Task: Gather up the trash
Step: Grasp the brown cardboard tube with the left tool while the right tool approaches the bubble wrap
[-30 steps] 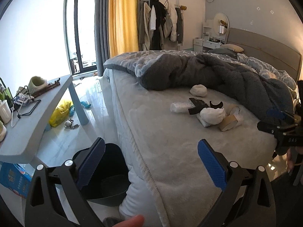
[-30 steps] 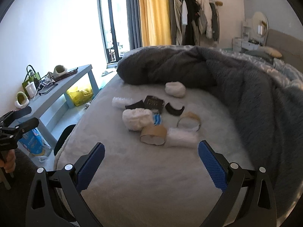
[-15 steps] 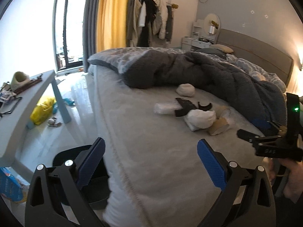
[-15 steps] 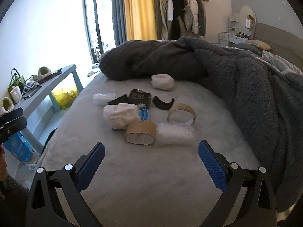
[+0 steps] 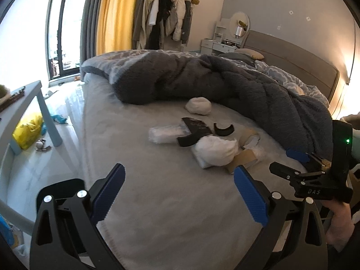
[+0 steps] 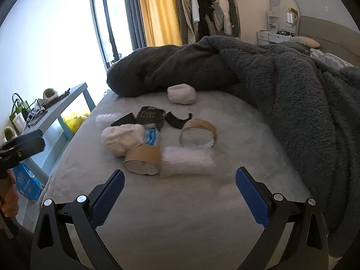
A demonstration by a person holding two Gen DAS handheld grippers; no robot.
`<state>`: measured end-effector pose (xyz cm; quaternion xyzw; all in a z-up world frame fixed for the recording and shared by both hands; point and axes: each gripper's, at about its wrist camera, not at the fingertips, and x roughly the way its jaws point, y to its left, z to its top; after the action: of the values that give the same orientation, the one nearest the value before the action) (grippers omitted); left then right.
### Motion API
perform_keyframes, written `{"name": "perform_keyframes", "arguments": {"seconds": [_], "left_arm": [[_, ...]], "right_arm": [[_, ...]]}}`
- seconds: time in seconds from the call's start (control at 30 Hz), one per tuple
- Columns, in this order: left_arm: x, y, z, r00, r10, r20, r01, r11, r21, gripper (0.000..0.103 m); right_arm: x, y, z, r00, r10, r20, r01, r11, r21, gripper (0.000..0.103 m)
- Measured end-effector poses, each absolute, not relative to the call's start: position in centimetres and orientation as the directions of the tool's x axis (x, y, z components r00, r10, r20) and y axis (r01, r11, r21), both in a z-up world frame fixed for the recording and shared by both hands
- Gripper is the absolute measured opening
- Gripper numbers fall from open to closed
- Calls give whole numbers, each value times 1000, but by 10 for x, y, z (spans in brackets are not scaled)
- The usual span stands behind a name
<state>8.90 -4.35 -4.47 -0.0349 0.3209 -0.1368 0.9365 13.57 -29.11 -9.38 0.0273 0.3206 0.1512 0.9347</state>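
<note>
The bed (image 6: pixel 180 213) carries all the trash in one loose cluster just in front of the grey blanket (image 6: pixel 281 85); taking the bubble wrap (image 6: pixel 187 160) as landmark, a cardboard roll (image 6: pixel 144 158) touches its left side, a tape ring (image 6: pixel 199 132) stands just behind it, a white wad (image 6: pixel 120 138) lies left beyond the roll, a black packet (image 6: pixel 150 117) sits further back and a second white wad (image 6: pixel 181 94) lies farthest, against the blanket. The bin (image 5: pixel 59 191) stands on the floor off the bed's left edge, well apart from the wrap. Both the right hand-held gripper (image 6: pixel 180 200) and the left hand-held gripper (image 5: pixel 178 198) hang released, jaws wide, holding nothing. A good first pick is probably the wrap or roll, nearest the right one: come in low, straddle one piece only, squeeze gently so it doesn't crush or drag its neighbours. The packet reads something like "Foco"; the right gripper's body (image 5: pixel 315 191) bears "DAS"
</note>
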Motion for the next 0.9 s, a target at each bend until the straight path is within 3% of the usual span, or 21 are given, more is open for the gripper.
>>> {"name": "perform_keyframes", "arguments": {"seconds": [0.17, 0.3, 0.47, 0.9], "left_arm": [[93, -72, -50, 725, -338, -601, 304, 939, -162, 97], [98, -97, -59, 674, -391, -627, 360, 915, -182, 86], [105, -121, -72, 637, -408, -654, 390, 903, -183, 86], [132, -142, -86, 593, -436, -676, 341, 897, -280, 86]], "right_arm": [[149, -305, -101, 726, 341, -597, -258, 940, 223, 80], [161, -313, -114, 688, 399, -606, -261, 916, 305, 70], [171, -324, -125, 651, 473, -594, -258, 873, 413, 69], [177, -348, -137, 630, 531, -566, -240, 827, 508, 69]]}}
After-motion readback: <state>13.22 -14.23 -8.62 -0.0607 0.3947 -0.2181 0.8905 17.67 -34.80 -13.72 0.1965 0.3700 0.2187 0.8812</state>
